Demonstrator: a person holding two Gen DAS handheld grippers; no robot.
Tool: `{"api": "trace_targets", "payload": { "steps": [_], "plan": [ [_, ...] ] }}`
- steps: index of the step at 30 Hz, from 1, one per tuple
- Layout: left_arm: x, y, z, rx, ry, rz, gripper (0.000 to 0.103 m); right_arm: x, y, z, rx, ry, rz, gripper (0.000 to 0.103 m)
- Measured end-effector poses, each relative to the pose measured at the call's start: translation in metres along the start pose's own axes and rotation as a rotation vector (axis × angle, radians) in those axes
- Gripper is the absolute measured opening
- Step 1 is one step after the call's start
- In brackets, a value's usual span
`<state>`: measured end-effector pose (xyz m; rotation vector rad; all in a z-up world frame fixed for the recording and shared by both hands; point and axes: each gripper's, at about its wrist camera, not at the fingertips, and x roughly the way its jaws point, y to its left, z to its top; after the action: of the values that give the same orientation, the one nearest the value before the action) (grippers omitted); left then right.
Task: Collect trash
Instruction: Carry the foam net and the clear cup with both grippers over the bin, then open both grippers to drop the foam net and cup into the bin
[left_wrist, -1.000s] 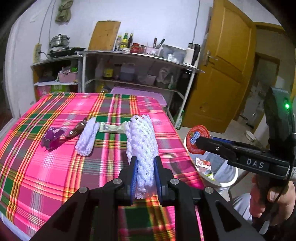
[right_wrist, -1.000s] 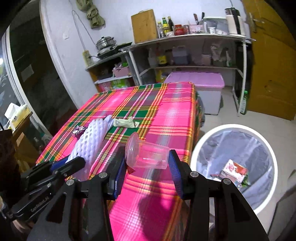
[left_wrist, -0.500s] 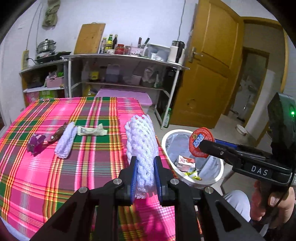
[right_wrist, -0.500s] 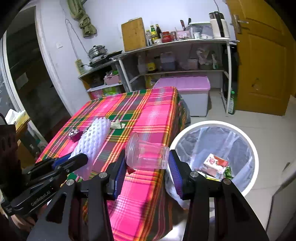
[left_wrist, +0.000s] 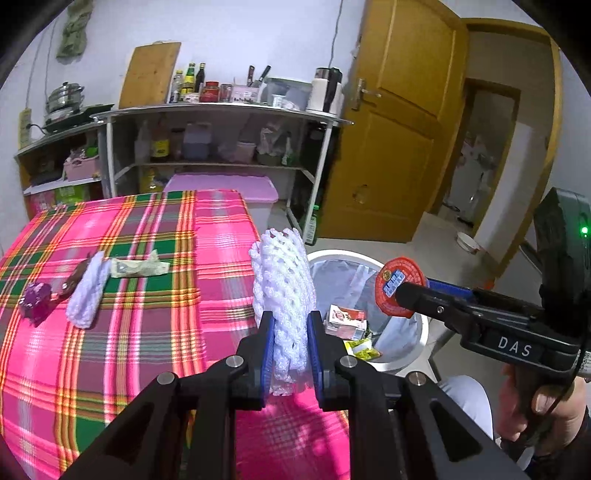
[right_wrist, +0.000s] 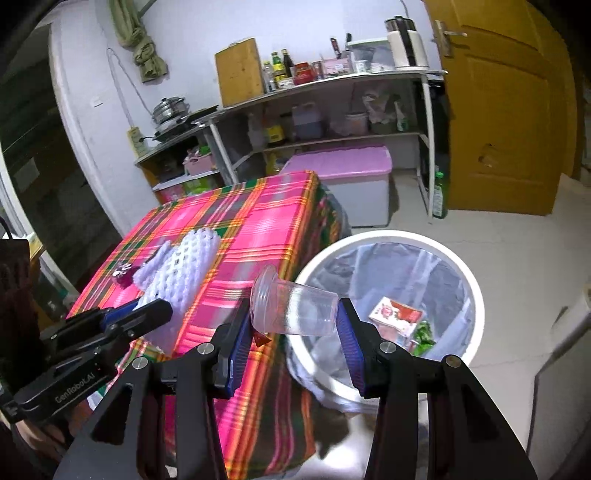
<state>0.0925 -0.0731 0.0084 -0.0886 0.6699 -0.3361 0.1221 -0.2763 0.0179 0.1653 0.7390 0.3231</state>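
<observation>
Beyond left claw (left_wrist: 290, 345): green wrapper (left_wrist: 138, 266), table-bound.

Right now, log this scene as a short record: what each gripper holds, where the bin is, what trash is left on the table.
left gripper: shut on white foam net
right gripper: shut on clear plastic cup, lying sideways
bin: white, lined, on the floor beside the table, some trash inside
left on table: smaller foam net, crumpled wrapper, purple wrapper
</observation>
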Motion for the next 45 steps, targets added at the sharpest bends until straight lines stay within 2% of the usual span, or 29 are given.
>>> {"api": "trace_targets", "payload": {
  "steps": [17,37,42,45],
  "plan": [
    [0.062,-0.032,0.006,0.052,0.099,-0.065,0.018,0.024,-0.057,-0.009,0.092,0.073,-0.061,0.046],
    [0.134,-0.046,0.001,0.066,0.241,-0.130,0.018,0.064,-0.088,-0.026,0.123,0.199,-0.101,0.047],
    [0.143,-0.044,0.001,0.049,0.265,-0.141,0.024,0.066,-0.092,-0.027,0.131,0.202,-0.108,0.050],
    [0.143,-0.043,0.001,0.042,0.267,-0.148,0.034,0.065,-0.092,-0.027,0.131,0.198,-0.106,0.050]
  ]
}}
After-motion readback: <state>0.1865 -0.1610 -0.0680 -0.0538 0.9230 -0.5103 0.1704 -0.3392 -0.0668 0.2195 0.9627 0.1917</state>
